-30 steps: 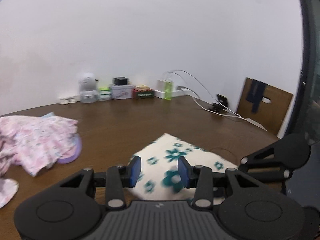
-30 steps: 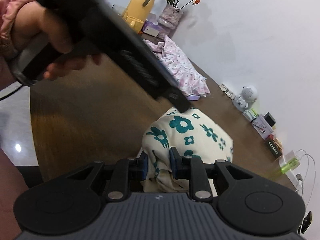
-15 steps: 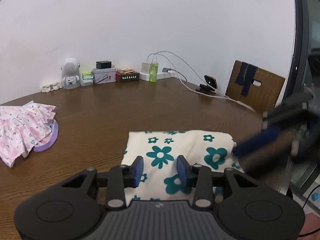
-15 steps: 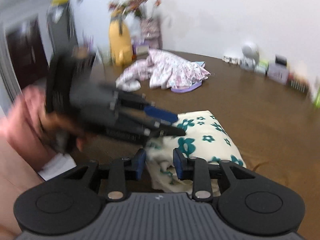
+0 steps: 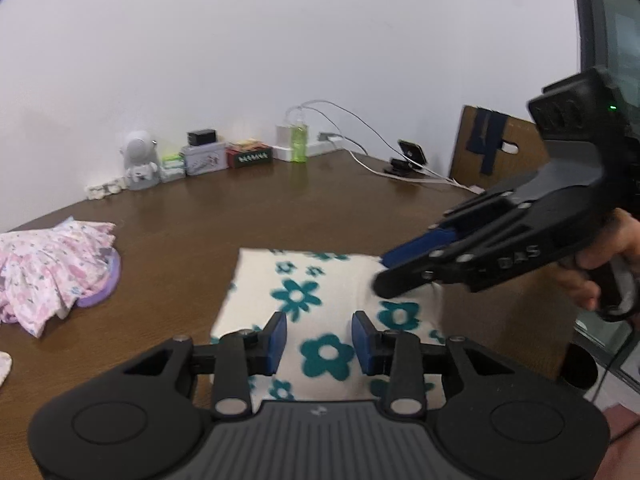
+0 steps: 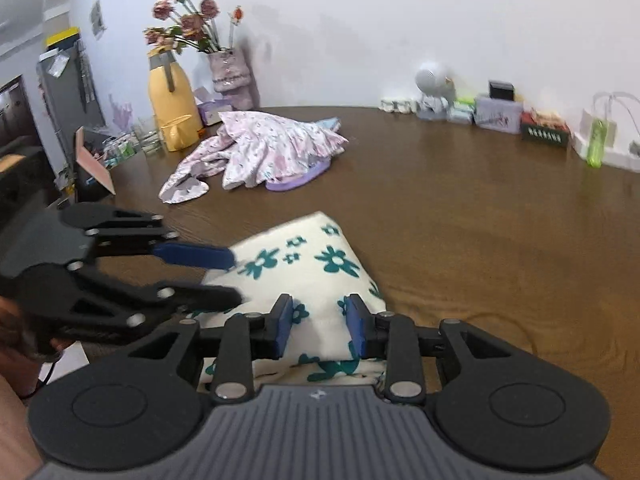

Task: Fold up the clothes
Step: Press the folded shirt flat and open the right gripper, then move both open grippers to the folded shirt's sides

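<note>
Softly folded fleecy flowered cloth (image 5: 332, 308)

From your left wrist view, the folded cloth (image 5: 320, 300) lay on the table (image 5: 248, 216) dead ahead at twelve o'clock, under your left gripper (image 5: 319, 338). The right gripper (image 5: 382, 270) came in from three o'clock, its tips at the cloth's right edge, perhaps touching it. The crumpled garment (image 5: 48, 264) lay at ten o'clock, well apart. Along the table's far edge, from eleven to one o'clock, stood a figurine (image 5: 138, 160), tins (image 5: 202, 158), a bottle (image 5: 298, 142) and a phone (image 5: 408, 154).
</note>
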Demonstrator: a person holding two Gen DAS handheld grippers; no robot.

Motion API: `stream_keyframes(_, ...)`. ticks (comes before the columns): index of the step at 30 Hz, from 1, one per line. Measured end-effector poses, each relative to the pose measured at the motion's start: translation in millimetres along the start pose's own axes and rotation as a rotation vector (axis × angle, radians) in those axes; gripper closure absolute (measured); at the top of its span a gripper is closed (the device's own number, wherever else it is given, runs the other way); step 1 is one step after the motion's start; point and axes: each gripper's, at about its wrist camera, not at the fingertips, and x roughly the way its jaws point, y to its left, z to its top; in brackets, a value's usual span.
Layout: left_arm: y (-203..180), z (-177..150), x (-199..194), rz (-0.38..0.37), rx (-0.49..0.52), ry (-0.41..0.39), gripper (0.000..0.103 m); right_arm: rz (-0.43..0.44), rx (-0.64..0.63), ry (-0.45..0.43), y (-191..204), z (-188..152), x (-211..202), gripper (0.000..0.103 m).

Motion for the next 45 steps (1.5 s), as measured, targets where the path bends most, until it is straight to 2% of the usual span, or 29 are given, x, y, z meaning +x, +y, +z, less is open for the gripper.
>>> stream_keyframes(7, 12, -8, 15, -0.002, -0.039, 0.048, 0.066, -0.112, -0.011, -0.052, 20, -20, 9, 0.073)
stream_keyframes(18, 6, -4, 14, 0.022, -0.006, 0.045, 0.066, -0.13, -0.037, -0.066, 26, -23, 6, 0.072)
stream_keyframes(22, -5, 1, -2, 0.018, 0.024, 0.005, 0.067, -0.061, -0.016, -0.087, 12, -3, -9, 0.07)
stream_keyframes(24, -12, 2, -7, 0.006, 0.044, -0.003, 0.067, -0.025, -0.005, -0.099, 5, 7, -17, 0.063)
stream_keyframes(25, -17, 3, -8, 0.001, 0.055, -0.005, 0.067, -0.02, -0.017, -0.083, 2, 12, -12, 0.06)
stream_keyframes(28, -29, 1, -8, -0.018, 0.082, 0.003, 0.067, 0.009, -0.022, -0.013, -8, 24, 8, 0.06)
stream_keyframes(31, -32, -5, -1, -0.011, 0.088, 0.033, 0.067, 0.064, 0.052, 0.05, -23, 27, 27, 0.058)
stream_keyframes(35, -23, -7, 5, -0.003, 0.087, 0.05, 0.065, 0.09, 0.183, 0.057, -39, 16, 30, 0.056)
stream_keyframes(40, -10, -6, 6, 0.032, 0.164, 0.086, 0.063, 0.023, 0.319, 0.0, -34, -7, 19, 0.056)
stream_keyframes(45, 18, -1, 7, 0.111, 0.141, 0.104, 0.06, -0.04, 0.429, -0.07, -19, -27, 8, 0.055)
